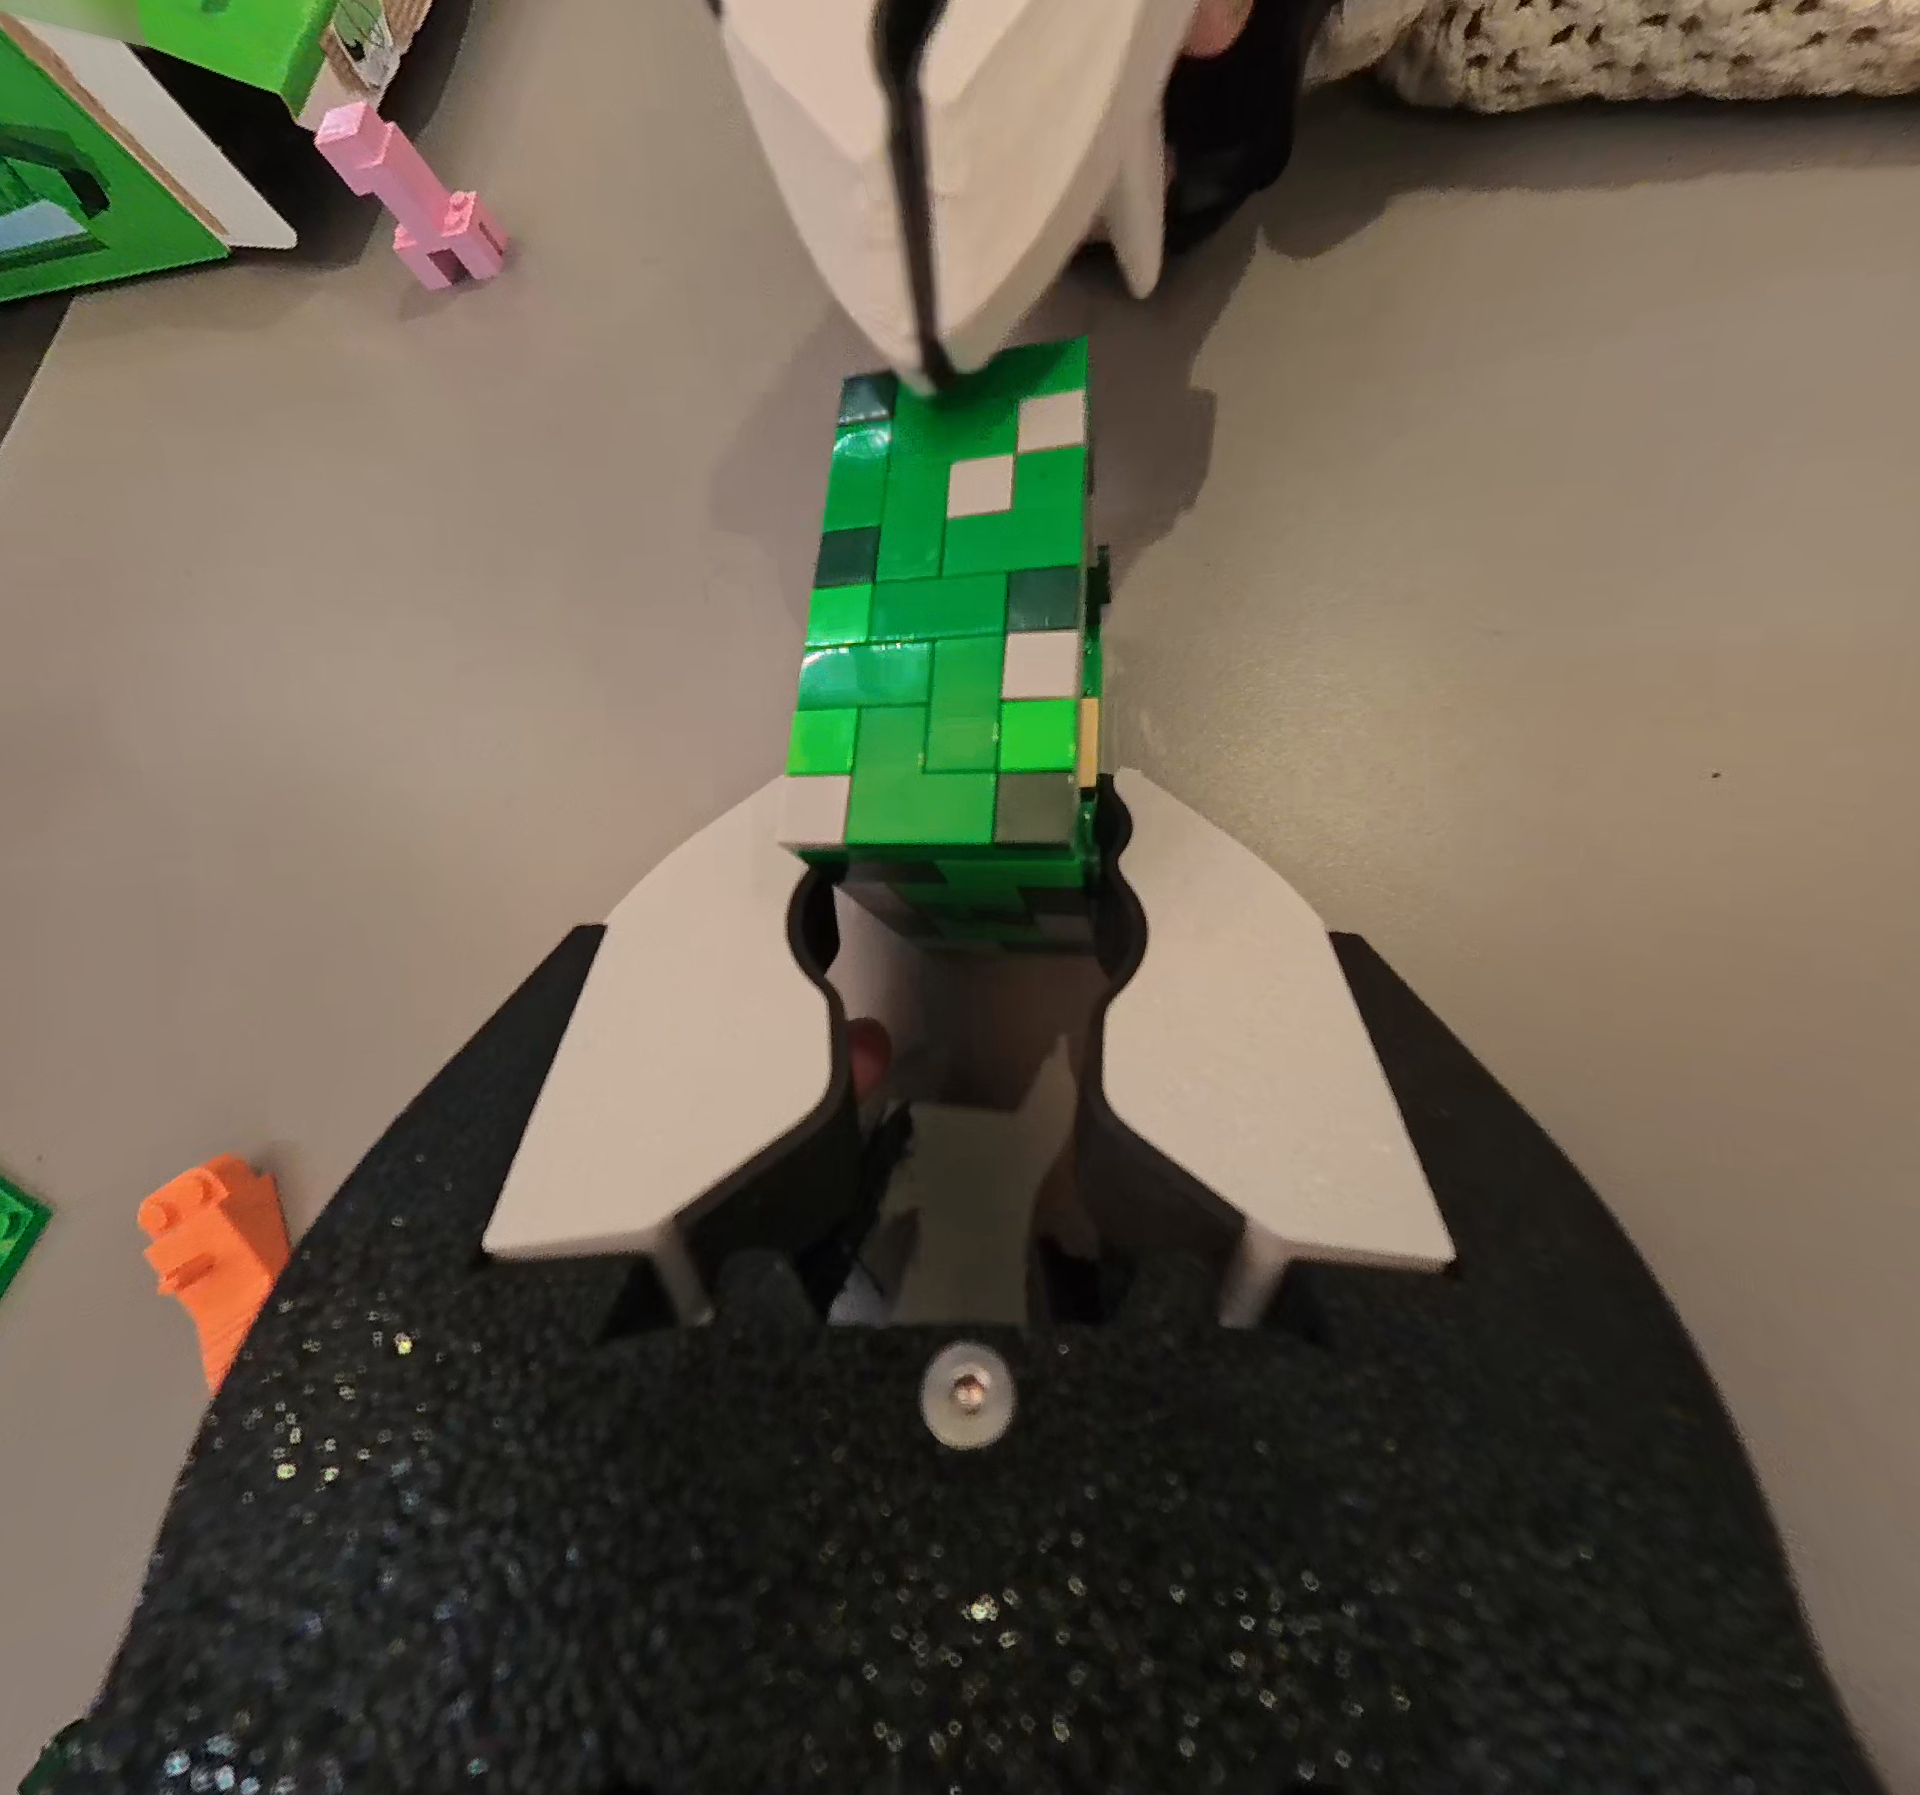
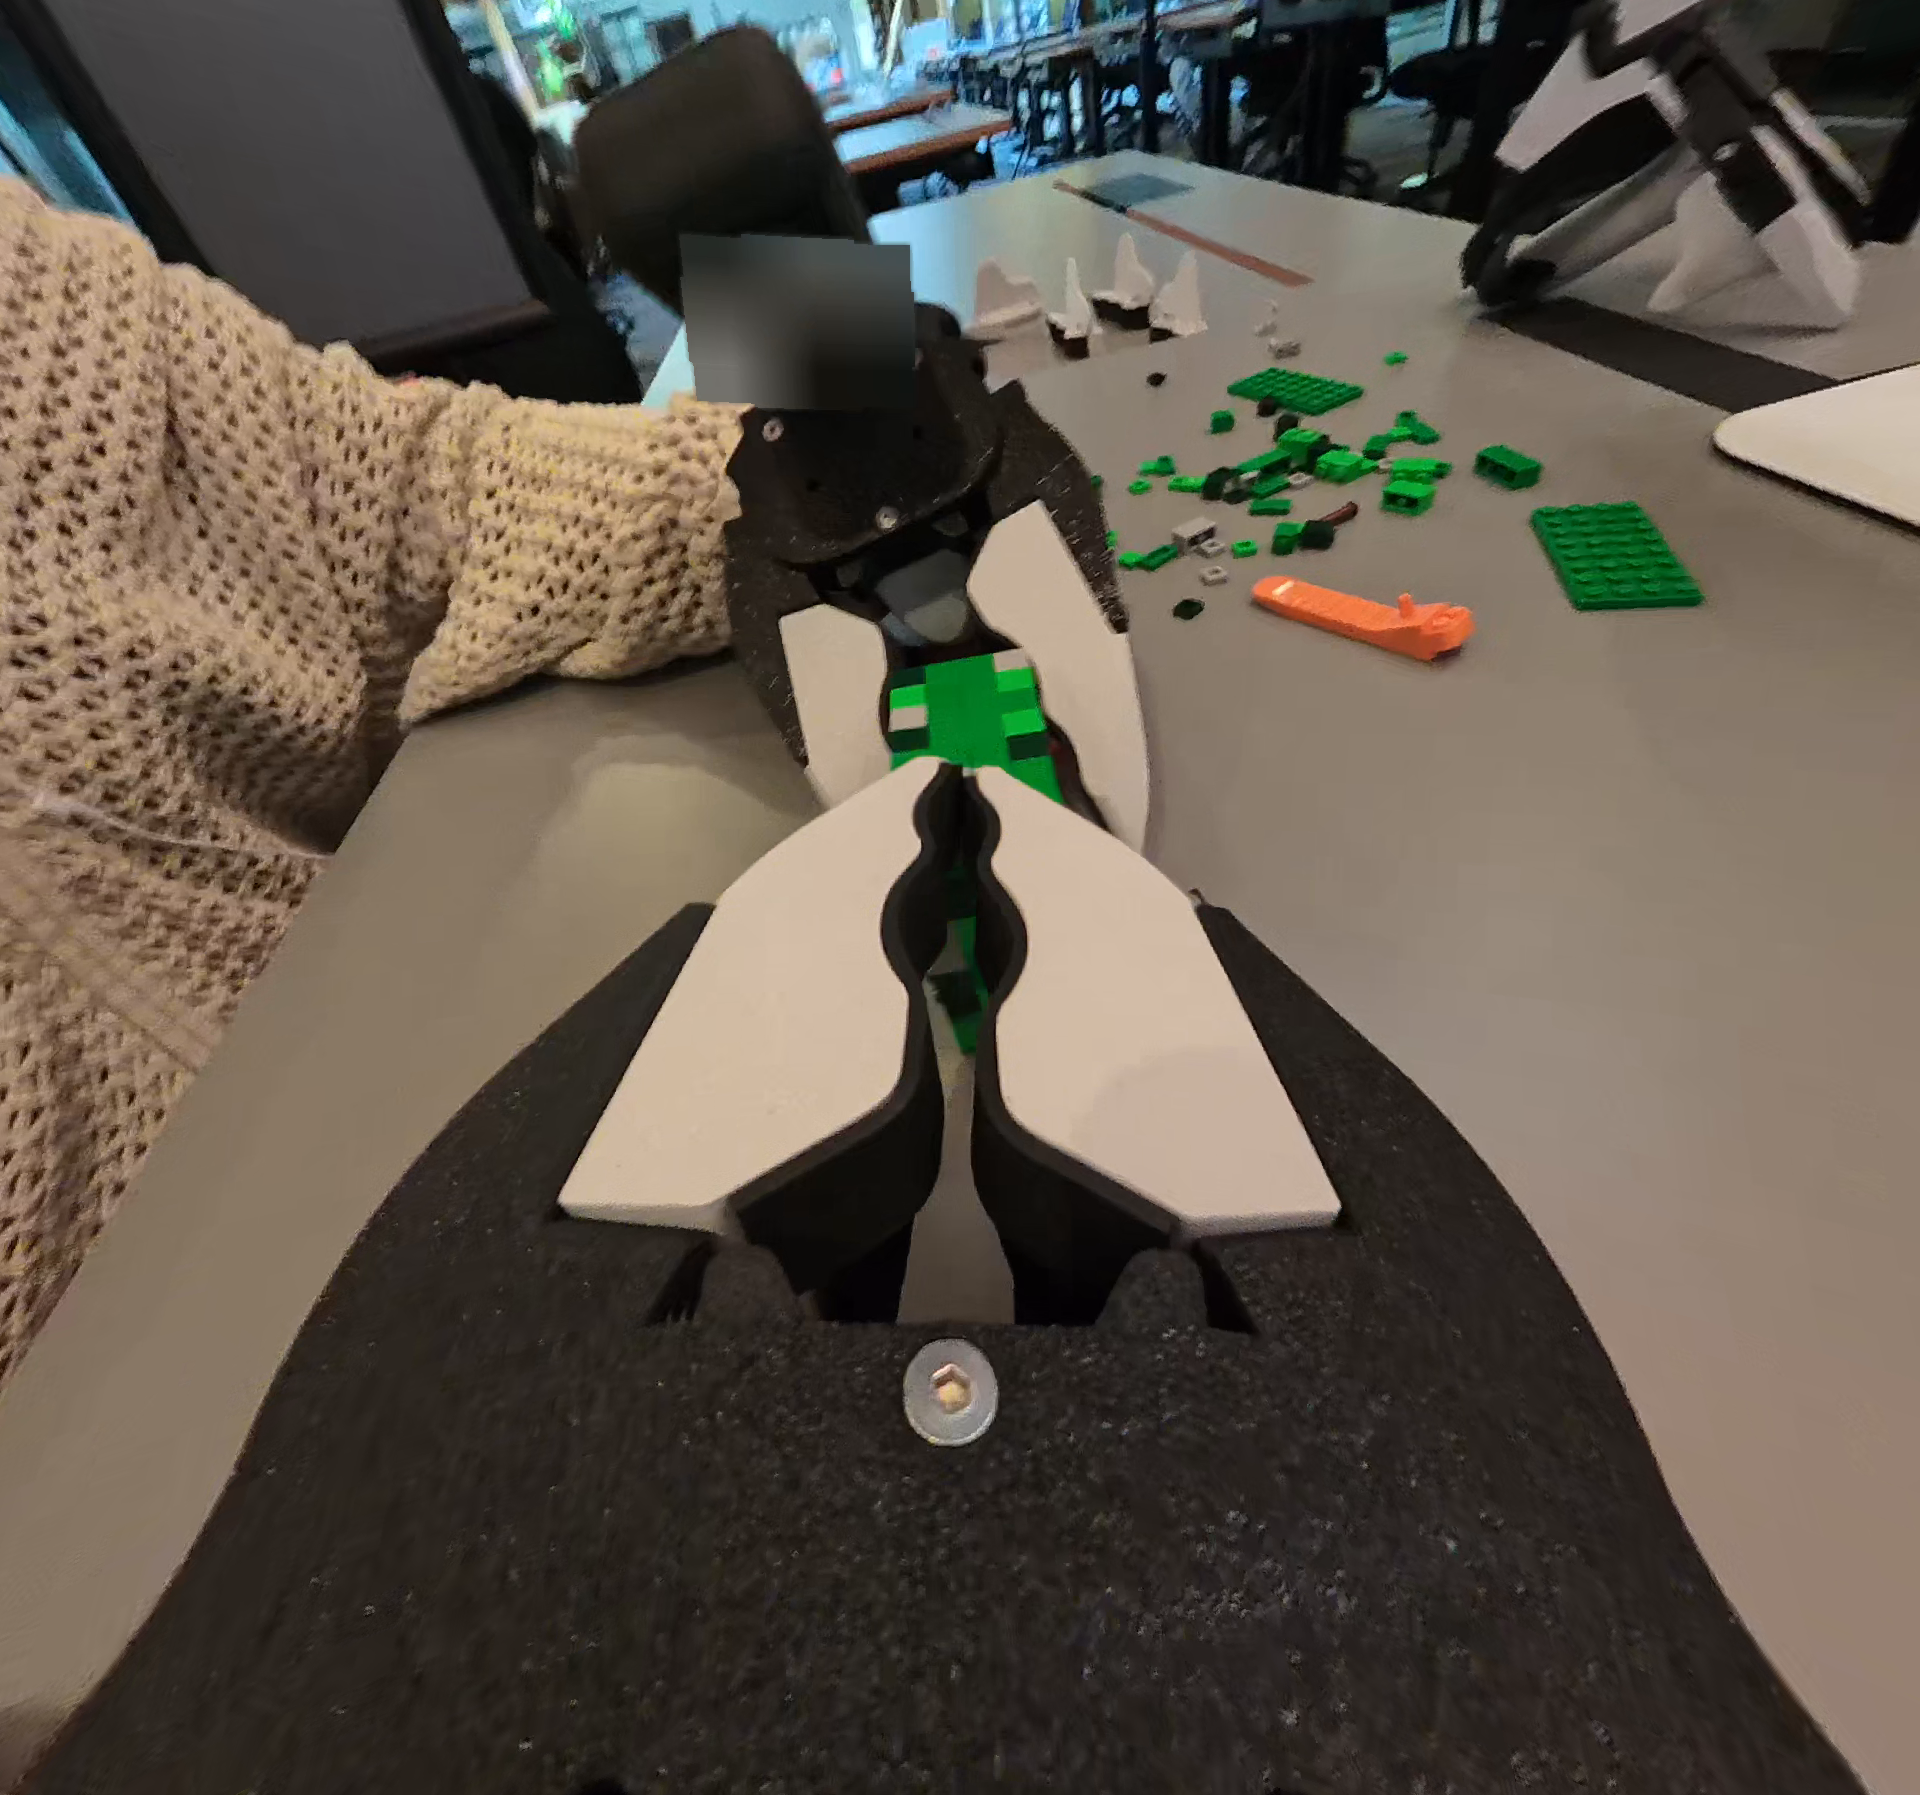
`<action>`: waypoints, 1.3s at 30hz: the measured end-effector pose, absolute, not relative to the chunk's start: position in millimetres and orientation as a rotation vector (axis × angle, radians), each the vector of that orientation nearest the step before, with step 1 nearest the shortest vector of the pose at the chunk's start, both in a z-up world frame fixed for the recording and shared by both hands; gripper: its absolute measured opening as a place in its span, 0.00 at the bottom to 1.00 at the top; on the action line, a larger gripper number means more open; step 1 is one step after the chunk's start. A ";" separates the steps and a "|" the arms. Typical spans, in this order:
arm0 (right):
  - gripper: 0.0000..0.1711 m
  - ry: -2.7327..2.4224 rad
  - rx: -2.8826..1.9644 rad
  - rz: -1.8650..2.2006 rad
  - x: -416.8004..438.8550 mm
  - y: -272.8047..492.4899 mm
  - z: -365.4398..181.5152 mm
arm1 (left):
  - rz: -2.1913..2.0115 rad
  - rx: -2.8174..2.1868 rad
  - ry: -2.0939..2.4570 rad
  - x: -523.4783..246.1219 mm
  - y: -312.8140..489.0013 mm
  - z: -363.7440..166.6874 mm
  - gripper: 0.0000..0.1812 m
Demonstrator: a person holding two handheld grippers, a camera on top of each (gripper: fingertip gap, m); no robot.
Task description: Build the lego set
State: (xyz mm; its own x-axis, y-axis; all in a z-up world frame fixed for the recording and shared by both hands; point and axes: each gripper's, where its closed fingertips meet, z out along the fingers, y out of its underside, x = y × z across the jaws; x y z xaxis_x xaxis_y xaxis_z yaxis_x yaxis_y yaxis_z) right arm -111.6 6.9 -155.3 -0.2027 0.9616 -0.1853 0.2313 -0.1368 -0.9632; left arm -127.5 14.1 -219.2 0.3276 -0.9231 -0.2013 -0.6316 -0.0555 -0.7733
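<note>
Green tiled Lego block [image 1: 948, 633] lying lengthwise between opposed tongs on grey worktop [image 1: 416, 706]: near end pinched by left tongs [image 1: 951, 872], far end pressed under closed right tongs [image 1: 930, 363].

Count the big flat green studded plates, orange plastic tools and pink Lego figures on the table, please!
Big flat green studded plates: 2
Orange plastic separator tool: 1
Pink Lego figure: 1
Total: 4
</note>
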 end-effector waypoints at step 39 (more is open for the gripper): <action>0.60 -1.758 -0.855 0.456 -129.8 -49.6 -144.3 | -1.414 -1.766 1.302 -123.7 -48.0 -179.7 0.25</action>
